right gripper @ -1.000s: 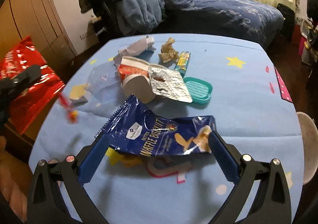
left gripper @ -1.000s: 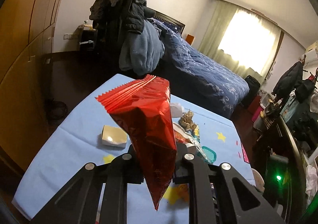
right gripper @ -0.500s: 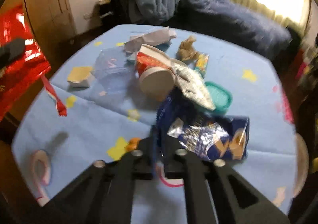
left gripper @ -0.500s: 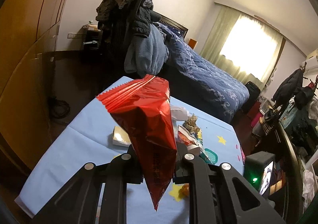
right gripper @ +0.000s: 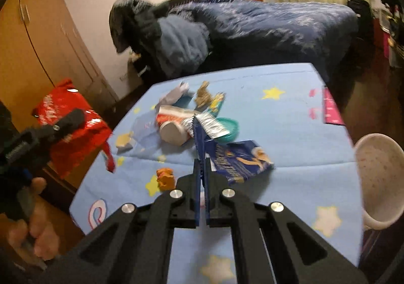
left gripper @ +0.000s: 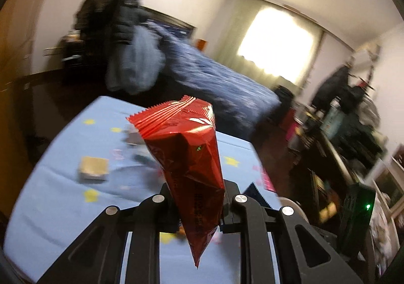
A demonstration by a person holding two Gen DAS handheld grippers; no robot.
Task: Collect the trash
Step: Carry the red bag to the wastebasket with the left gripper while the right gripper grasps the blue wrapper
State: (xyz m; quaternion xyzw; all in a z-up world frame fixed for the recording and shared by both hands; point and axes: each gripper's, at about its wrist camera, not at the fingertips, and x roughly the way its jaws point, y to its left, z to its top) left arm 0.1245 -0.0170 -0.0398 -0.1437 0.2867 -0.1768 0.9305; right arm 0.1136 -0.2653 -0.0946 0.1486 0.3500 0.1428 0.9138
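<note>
left gripper (left gripper: 197, 204) is clamped on the crinkled red foil snack bag (left gripper: 188, 158), which stands up between its fingers, above the light blue star-print tablecloth (left gripper: 63, 183). right gripper (right gripper: 201, 183) is pinched tight on the edge of the dark blue foil biscuit wrapper (right gripper: 234, 160); the rest droops just ahead and to its right. beyond its tips lies a toppled red-and-white paper cup (right gripper: 171, 123).

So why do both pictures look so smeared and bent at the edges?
Left wrist view: the bed and room streak with motion blur, while the held red bag stays sharp; the window glares white. Right wrist view: milder blur on the table litter, walls bowed by the fisheye lens, the blue wrapper fairly crisp.
</note>
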